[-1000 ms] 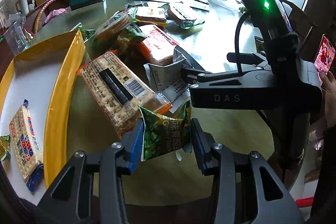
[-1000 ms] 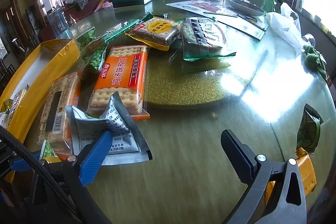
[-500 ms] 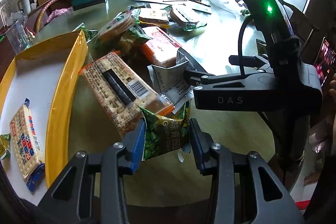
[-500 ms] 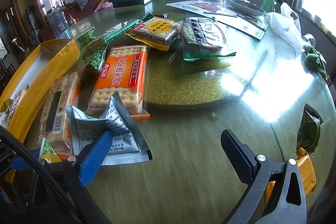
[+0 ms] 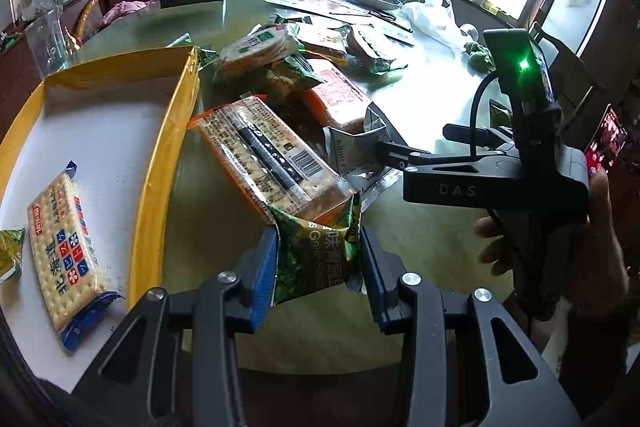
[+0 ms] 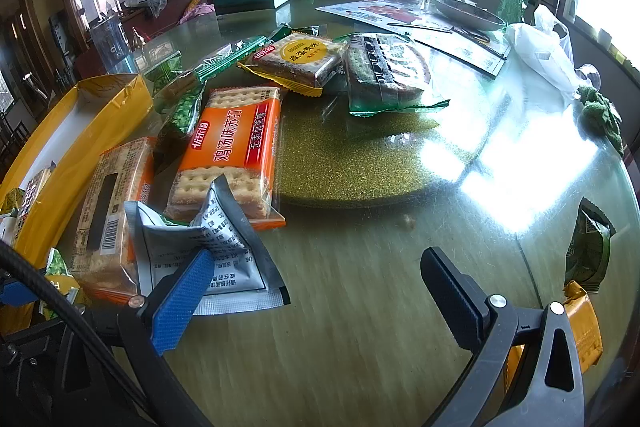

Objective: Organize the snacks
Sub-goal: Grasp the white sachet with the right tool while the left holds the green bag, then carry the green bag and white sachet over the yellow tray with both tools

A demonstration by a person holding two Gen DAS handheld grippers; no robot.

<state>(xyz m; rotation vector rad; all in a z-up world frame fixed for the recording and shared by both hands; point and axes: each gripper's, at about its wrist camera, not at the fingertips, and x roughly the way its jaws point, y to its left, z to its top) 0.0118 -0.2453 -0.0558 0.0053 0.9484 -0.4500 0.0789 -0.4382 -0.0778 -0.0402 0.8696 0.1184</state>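
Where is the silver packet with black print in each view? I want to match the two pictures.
Left wrist view: silver packet right of centre, behind the barcode cracker pack.
Right wrist view: silver packet lower left, just past the blue pad.
Shared landmark: yellow tray, at the left in both.

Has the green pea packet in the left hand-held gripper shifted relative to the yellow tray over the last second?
Yes. The green pea packet, clamped in the left hand-held gripper, has shifted slightly away from the yellow tray.

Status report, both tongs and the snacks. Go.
Left tongs shut on green pea pack. Right tongs open, empty, by silver pouch. Yellow tray close left; cracker pack touching the pea pack.
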